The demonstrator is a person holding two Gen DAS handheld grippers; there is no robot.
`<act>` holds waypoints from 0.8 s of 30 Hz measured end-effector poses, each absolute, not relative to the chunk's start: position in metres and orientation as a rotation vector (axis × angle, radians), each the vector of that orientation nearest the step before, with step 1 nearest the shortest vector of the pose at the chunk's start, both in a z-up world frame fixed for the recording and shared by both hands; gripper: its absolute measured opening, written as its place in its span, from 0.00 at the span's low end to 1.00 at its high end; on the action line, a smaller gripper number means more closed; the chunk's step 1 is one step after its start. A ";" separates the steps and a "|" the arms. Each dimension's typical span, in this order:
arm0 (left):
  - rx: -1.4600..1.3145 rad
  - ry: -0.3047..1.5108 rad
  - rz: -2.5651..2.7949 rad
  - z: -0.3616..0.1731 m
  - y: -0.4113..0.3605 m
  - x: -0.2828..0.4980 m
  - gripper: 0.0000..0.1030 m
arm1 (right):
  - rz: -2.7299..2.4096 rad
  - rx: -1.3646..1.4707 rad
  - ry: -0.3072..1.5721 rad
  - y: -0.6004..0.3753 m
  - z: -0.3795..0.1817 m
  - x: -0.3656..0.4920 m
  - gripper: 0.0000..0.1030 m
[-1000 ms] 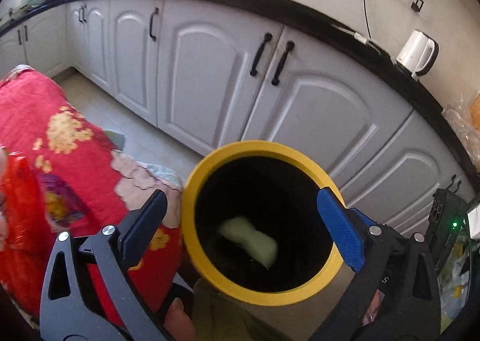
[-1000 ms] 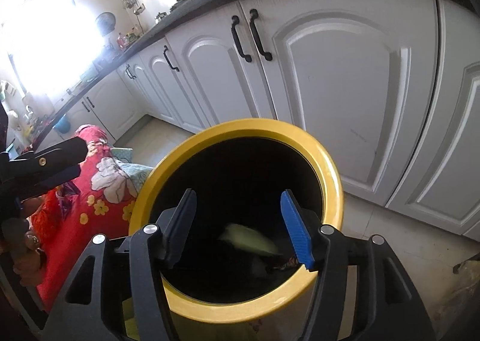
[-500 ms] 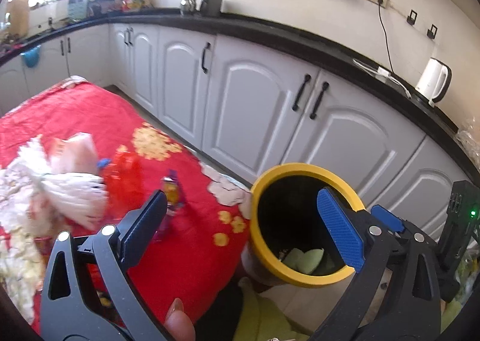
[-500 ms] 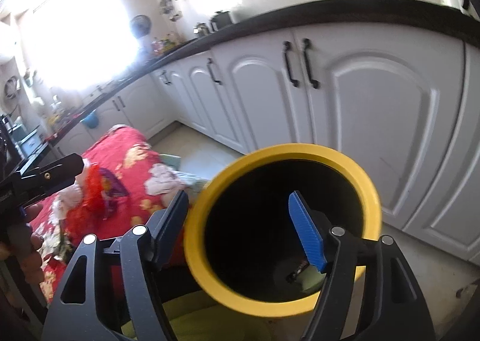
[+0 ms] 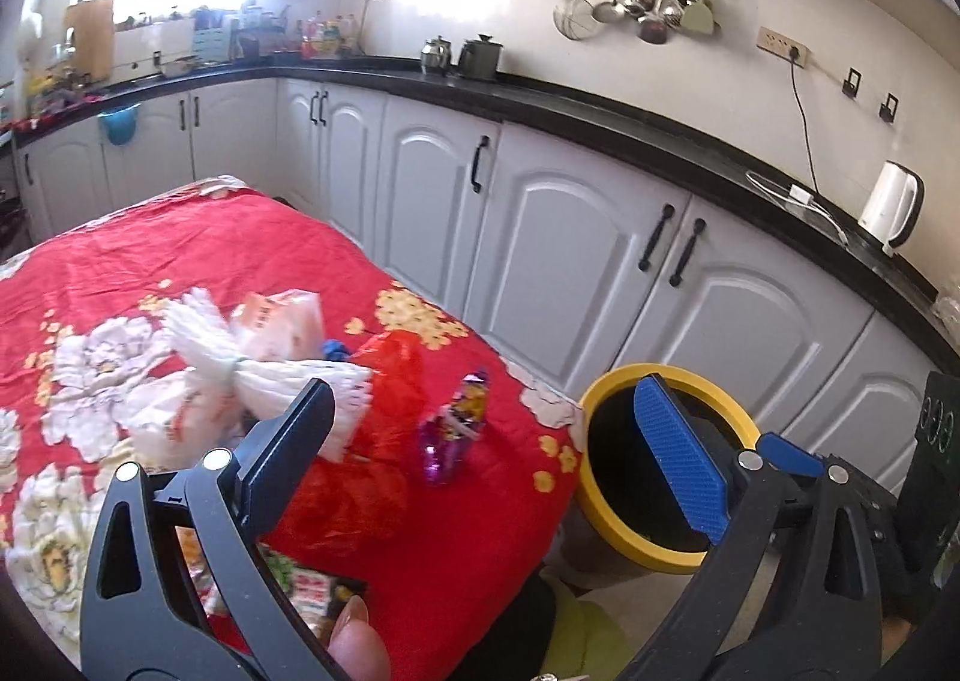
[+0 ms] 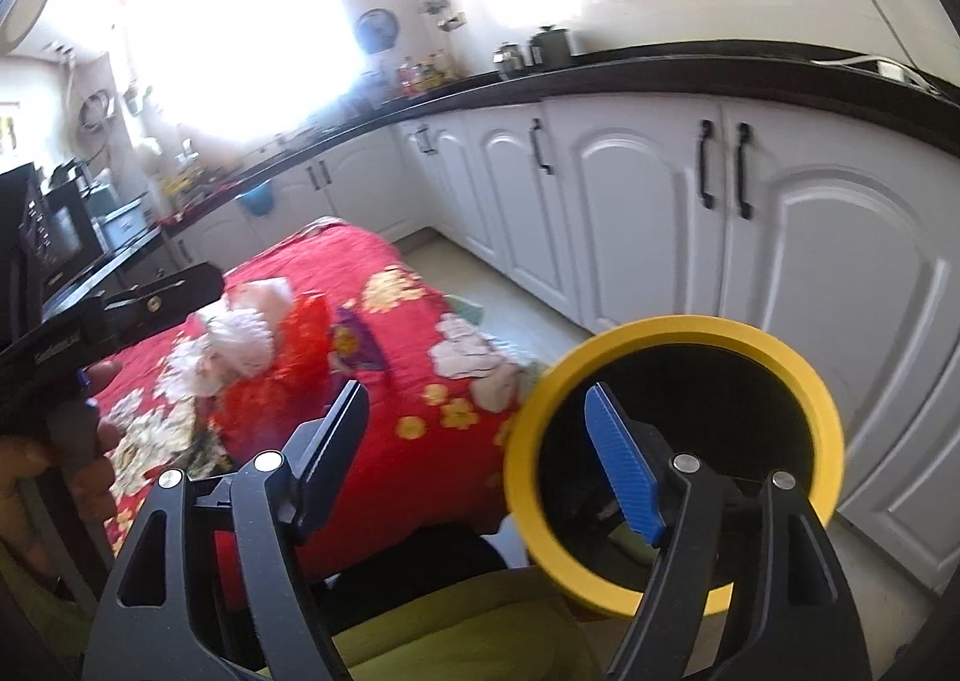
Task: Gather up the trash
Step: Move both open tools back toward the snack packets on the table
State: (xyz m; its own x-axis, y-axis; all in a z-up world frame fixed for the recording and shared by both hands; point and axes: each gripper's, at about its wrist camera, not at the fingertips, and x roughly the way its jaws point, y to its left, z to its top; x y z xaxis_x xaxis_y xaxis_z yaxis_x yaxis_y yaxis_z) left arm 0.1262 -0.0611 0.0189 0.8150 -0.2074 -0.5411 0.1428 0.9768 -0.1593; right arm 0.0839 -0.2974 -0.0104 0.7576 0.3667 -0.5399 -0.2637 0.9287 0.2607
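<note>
Where a second ago both tongs hung right over the yellow-rimmed trash bin (image 5: 606, 399), they have now swung away toward the red floral tablecloth (image 5: 480, 561). The left tongs (image 5: 480, 459) gape wide, holding nothing; the right tongs (image 6: 480, 453) are spread too, empty. The bin stands on the floor just beside the cloth's edge; its dark inside shows only a pale scrap low down in the right wrist view. On the cloth lie a white shredded bundle (image 5: 270, 375), a red plastic bag (image 5: 384, 375), a purple wrapper (image 5: 456, 429) and printed packets (image 5: 312, 591).
</note>
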 end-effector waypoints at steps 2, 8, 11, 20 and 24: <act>-0.114 0.581 -0.175 0.021 -0.056 0.124 0.89 | 0.371 0.160 0.624 -0.287 -0.009 0.082 0.70; -0.120 0.565 -0.141 0.026 -0.036 0.120 0.89 | 0.452 0.130 0.623 -0.258 -0.004 0.076 0.70; -0.117 0.562 -0.123 0.025 -0.026 0.118 0.89 | 0.500 0.114 0.623 -0.239 -0.003 0.073 0.70; -0.127 0.571 -0.057 0.021 0.013 0.112 0.89 | 0.609 0.047 0.616 -0.193 0.002 0.063 0.73; -0.133 0.574 -0.031 0.020 0.033 0.110 0.89 | 0.655 0.008 0.625 -0.173 0.000 0.060 0.74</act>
State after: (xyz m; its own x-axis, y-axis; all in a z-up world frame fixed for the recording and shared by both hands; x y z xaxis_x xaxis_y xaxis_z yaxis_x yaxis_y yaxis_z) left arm 0.1096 0.0332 0.0202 0.8394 -0.0662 -0.5395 -0.0082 0.9909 -0.1344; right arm 0.0601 -0.1727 0.0000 0.6174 0.5710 -0.5410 -0.5664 0.8000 0.1980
